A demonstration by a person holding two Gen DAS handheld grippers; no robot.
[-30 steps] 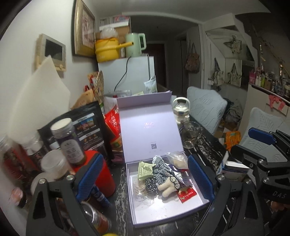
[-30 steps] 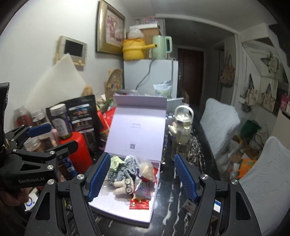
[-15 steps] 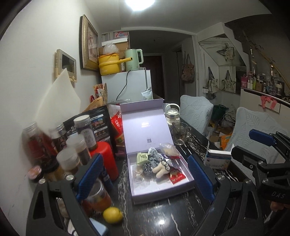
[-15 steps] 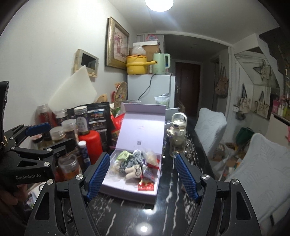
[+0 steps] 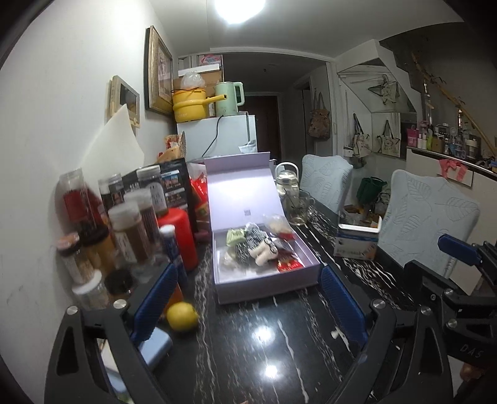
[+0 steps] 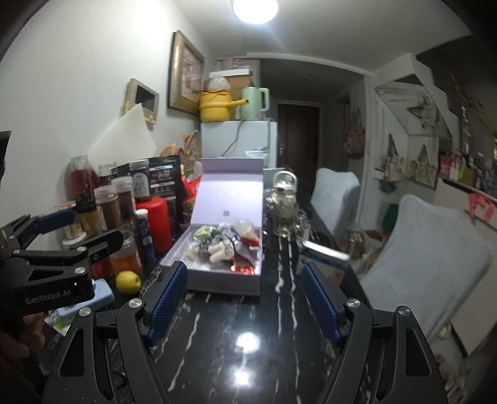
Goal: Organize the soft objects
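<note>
Left of the lavender box (image 5: 267, 279): jars (image 5: 127, 223), lemon (image 5: 182, 316). In the box, lid up: soft objects (image 5: 259, 244) heaped together (sorting apparently done, closing perhaps left). Before it, over bare tabletop (image 5: 279, 357): left tongs (image 5: 248, 306) and right tongs (image 6: 243, 304), both parted, holding and touching nothing.

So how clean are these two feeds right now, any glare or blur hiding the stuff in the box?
Left wrist view: ceiling lamp blown out, its reflections glaring on the black table, box contents fairly sharp. Right wrist view: same glare on the table, soft toys smeared; chairs at right blurred. Both views bend at the edges.
</note>
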